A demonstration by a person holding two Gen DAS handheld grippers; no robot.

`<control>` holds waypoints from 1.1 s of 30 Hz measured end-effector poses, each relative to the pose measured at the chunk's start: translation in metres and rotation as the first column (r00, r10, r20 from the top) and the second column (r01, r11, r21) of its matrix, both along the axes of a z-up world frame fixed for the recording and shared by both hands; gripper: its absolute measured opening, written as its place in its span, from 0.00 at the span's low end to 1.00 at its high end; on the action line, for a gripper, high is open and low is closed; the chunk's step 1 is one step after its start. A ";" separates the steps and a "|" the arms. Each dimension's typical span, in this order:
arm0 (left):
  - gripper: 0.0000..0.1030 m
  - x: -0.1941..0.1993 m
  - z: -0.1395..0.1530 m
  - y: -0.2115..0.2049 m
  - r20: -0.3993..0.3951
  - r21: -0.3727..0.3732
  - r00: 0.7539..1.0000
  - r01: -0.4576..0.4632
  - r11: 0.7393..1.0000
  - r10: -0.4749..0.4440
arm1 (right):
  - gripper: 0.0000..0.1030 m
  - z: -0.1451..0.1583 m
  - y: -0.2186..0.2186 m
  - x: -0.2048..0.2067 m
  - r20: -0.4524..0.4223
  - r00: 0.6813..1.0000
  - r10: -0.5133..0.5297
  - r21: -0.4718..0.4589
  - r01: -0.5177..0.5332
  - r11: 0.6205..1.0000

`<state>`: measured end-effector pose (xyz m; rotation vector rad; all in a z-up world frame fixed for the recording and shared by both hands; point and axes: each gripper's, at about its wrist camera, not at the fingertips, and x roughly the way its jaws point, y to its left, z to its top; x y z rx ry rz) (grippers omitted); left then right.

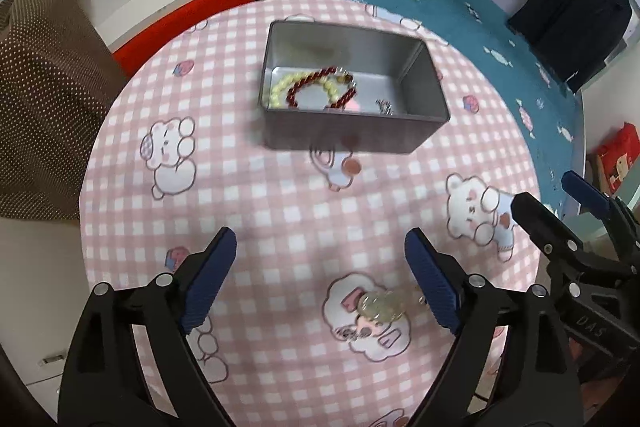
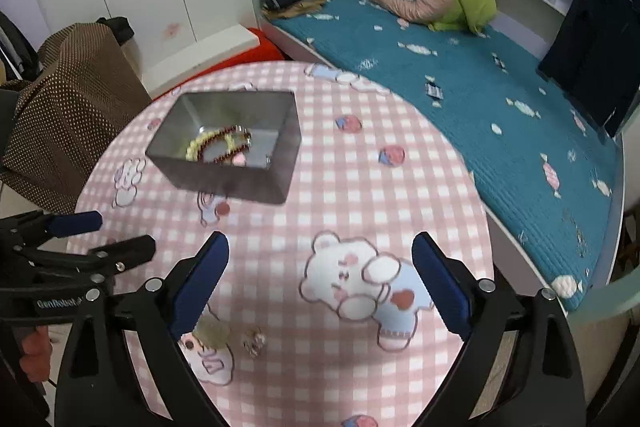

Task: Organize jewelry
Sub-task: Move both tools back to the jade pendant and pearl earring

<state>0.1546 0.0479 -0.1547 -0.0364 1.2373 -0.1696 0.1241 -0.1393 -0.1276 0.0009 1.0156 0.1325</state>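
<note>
Left gripper [image 1: 320,267] hangs released over the desk [image 1: 280,211], jaws wide, a pale bead bracelet [image 1: 382,305] lying just inside its right finger; the tin [image 1: 348,135] ahead holds a yellow bracelet [image 1: 282,89], a red bracelet [image 1: 320,87] and a small metal piece [image 1: 385,107]. From the right wrist, the right gripper [image 2: 320,263] is likewise released, with the pale bracelet [image 2: 214,333] and a small trinket [image 2: 254,341] near its left finger, the tin [image 2: 224,179] farther left.

Left gripper [image 1: 320,255], right gripper [image 2: 320,259]: both spread wide.

Beaded bracelets [image 1: 316,89] in tin [image 1: 348,135] — overlapping
</note>
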 end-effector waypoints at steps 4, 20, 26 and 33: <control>0.87 -0.010 -0.010 0.005 -0.034 0.023 0.999 0.016 1.000 -0.015 | 0.92 -0.015 -0.004 -0.012 -0.052 0.998 -0.029 -0.037 0.027 0.999; 0.87 -0.038 -0.047 0.017 -0.117 0.007 0.990 0.084 0.996 -0.082 | 0.78 -0.062 0.027 -0.061 -0.057 0.989 0.139 -0.083 -0.144 0.986; 0.87 -0.043 -0.052 0.013 -0.118 -0.021 0.986 0.116 0.993 -0.117 | 0.41 -0.082 0.041 -0.063 -0.112 0.975 0.194 -0.065 -0.202 0.977; 0.79 -0.048 -0.059 0.005 -0.146 -0.052 0.977 0.148 0.988 -0.154 | 0.13 -0.087 0.049 -0.065 -0.107 0.969 0.223 -0.065 -0.231 0.971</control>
